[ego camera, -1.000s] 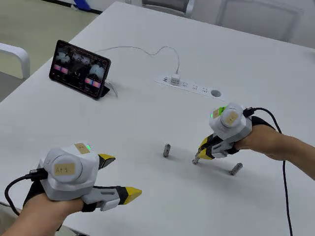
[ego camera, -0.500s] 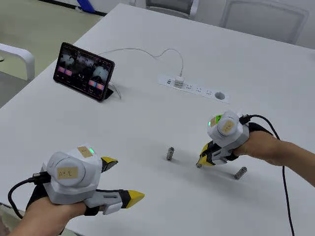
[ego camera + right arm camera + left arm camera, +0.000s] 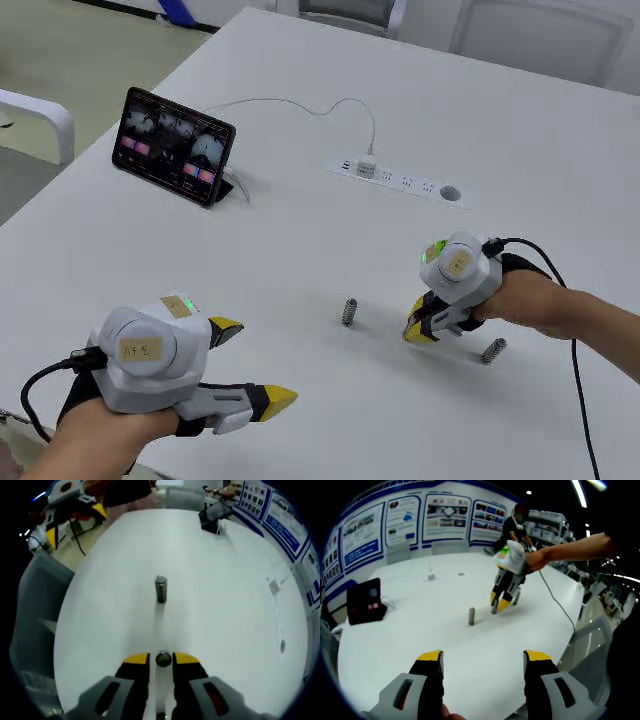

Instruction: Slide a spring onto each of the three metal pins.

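- My right fingers point(image 3: 136, 661) pinch a metal pin point(image 3: 163, 658) on the tabletop point(image 3: 300, 220), near the upright spring point(image 3: 349, 311).
- My left fingers point(image 3: 430, 658) gape wide, empty, well apart from that spring.

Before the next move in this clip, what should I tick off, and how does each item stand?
1. Right gripper grips a small metal piece: ok, the jaws close on both sides of it, low at the table.
2. That piece is a pin, not a spring: cannot tell.
3. Left gripper is free to help: ok, open and holding nothing.
4. Upright spring stands by itself: ok, apart from both grippers.
5. All springs are upright: not ok, the other spring lies on its side near the right gripper.
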Tool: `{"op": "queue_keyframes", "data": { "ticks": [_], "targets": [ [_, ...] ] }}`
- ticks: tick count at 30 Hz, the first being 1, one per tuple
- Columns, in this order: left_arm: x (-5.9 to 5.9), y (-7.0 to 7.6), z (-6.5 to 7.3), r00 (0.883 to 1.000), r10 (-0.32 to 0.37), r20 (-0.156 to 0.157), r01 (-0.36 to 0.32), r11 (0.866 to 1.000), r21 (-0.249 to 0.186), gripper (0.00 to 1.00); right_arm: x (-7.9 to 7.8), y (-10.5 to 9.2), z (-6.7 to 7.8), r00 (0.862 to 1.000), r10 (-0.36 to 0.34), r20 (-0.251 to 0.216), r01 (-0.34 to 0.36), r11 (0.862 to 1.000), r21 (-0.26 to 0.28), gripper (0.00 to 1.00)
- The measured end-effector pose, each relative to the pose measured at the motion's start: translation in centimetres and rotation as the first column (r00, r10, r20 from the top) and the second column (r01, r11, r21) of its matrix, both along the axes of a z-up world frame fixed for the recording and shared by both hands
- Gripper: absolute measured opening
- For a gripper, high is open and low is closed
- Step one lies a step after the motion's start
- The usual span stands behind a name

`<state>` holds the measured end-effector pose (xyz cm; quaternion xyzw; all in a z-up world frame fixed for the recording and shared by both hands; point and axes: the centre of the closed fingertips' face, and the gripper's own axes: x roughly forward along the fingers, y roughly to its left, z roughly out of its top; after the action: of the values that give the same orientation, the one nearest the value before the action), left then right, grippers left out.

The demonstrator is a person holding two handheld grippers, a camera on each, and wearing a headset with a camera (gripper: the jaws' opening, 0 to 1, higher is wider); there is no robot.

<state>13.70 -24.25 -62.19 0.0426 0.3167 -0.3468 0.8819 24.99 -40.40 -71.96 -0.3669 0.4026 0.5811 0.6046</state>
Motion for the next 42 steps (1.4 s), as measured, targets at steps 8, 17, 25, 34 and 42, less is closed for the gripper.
{"op": "queue_keyframes", "data": {
  "ticks": [8, 17, 25, 34, 42],
  "targets": [
    [0.3, -0.3, 0.2, 1.0, -0.01, 0.002, 0.01, 1.0, -0.005, 0.68, -0.4, -0.6, 0.1, 1.0, -0.007, 0.009, 0.007, 1.0, 0.002, 0.3],
    [0.9, -0.4, -0.2, 1.0, -0.009, -0.015, 0.009, 1.0, -0.014, 0.72, -0.3, -1.2, 1.4, 0.99, -0.138, 0.009, 0.137, 0.988, 0.077, 0.45],
    [1.3, -0.3, -0.2, 1.0, 0.004, -0.021, -0.004, 1.0, -0.019, 0.7, -0.5, -2.4, 2.6, 0.964, -0.265, 0.013, 0.261, 0.955, 0.142, 0.5],
    [2.1, -0.2, 0.4, 1.0, 0.014, -0.006, -0.014, 0.999, -0.035, 0.72, -1.0, -3.5, 4.0, 0.917, -0.399, 0.006, 0.387, 0.893, 0.23, 0.59],
    [2.9, 0.2, 0.5, 1.0, 0.029, 0.002, -0.029, 0.998, -0.047, 0.75, -1.9, -4.7, 5.5, 0.858, -0.513, -0.008, 0.49, 0.815, 0.311, 0.64]
  ]
}}
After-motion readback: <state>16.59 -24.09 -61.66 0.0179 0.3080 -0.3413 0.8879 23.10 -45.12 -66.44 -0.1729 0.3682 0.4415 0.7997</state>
